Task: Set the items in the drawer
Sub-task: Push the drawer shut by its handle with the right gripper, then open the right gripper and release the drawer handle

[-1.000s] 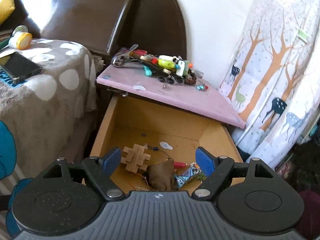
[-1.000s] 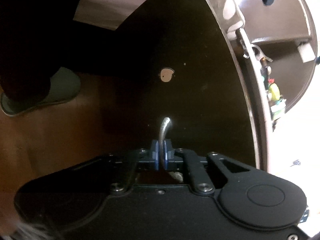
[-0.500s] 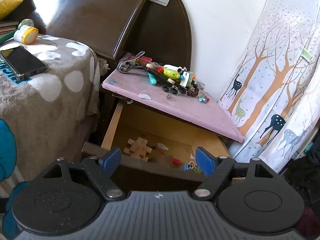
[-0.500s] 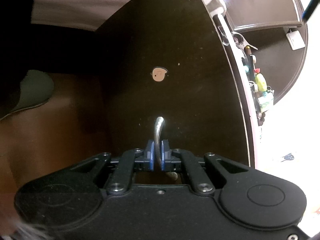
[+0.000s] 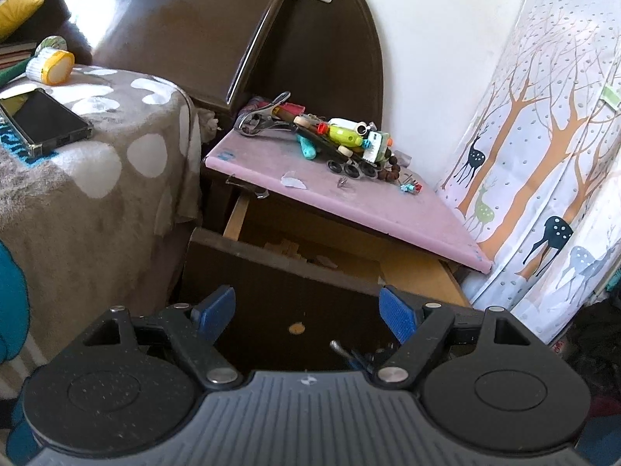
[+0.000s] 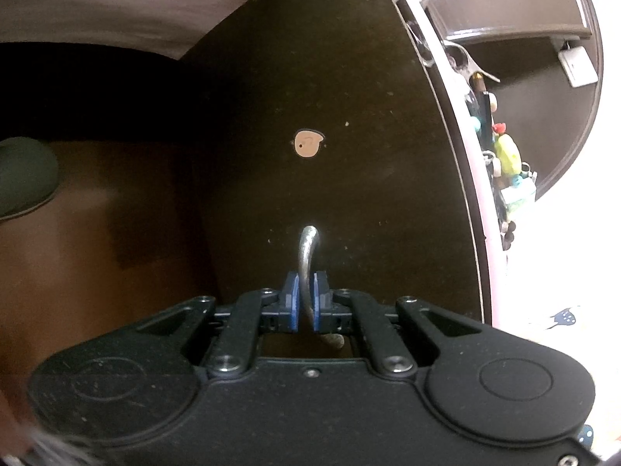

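Note:
The wooden drawer (image 5: 419, 272) of the bedside table stands partly open, its dark front panel (image 5: 279, 291) facing me; a wooden puzzle and small bits inside are mostly hidden under the pink top. My right gripper (image 6: 306, 297) is shut on the drawer's metal handle (image 6: 306, 250), which also shows in the left wrist view (image 5: 339, 347). My left gripper (image 5: 308, 310) is open and empty, in front of the drawer panel. A pile of small toys and a metal clip (image 5: 330, 138) lies on the pink tabletop (image 5: 330, 194).
A bed with a spotted brown blanket (image 5: 97, 163) is at the left, with a phone (image 5: 42, 120) and a yellow-capped jar (image 5: 52, 66) on it. A deer-print curtain (image 5: 543, 155) hangs at the right. A dark headboard stands behind.
The drawer has slid inward, from wide open to partly open, with my right gripper still shut on its handle. My left gripper has drawn back and lower; the drawer's contents are now mostly hidden.

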Available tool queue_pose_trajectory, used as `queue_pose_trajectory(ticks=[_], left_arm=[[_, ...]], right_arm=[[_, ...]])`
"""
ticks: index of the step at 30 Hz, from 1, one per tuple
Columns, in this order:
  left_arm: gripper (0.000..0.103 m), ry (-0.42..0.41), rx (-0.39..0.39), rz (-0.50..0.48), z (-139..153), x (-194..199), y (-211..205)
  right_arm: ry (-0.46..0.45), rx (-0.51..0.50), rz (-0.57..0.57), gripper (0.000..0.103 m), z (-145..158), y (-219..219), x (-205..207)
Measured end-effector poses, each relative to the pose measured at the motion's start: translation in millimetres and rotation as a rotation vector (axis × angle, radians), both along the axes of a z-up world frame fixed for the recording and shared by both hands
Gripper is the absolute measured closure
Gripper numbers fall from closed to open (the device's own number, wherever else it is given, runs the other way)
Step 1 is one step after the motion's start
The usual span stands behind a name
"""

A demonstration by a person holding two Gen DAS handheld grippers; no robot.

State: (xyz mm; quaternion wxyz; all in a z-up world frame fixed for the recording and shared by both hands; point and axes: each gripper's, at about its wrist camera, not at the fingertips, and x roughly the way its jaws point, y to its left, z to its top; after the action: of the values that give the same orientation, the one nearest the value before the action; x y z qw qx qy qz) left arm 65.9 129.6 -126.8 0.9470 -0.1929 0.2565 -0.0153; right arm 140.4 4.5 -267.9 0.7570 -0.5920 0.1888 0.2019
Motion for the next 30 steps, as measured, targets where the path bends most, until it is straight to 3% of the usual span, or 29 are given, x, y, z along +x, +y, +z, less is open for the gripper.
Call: queue_pose_trajectory(ticks=[8, 30], left_arm=[[0.022, 0.021, -0.017, 0.03, -4.6, 2.9, 9.0], [0.022, 0.083, -0.033, 0.053, -16.8, 14.0, 15.9]], right_arm=[[-0.001, -0.019, -0.051, 0.103, -2.8, 11.7, 39.4], [-0.012, -0.022, -0.069, 0.103, -13.1, 14.7, 84.7]])
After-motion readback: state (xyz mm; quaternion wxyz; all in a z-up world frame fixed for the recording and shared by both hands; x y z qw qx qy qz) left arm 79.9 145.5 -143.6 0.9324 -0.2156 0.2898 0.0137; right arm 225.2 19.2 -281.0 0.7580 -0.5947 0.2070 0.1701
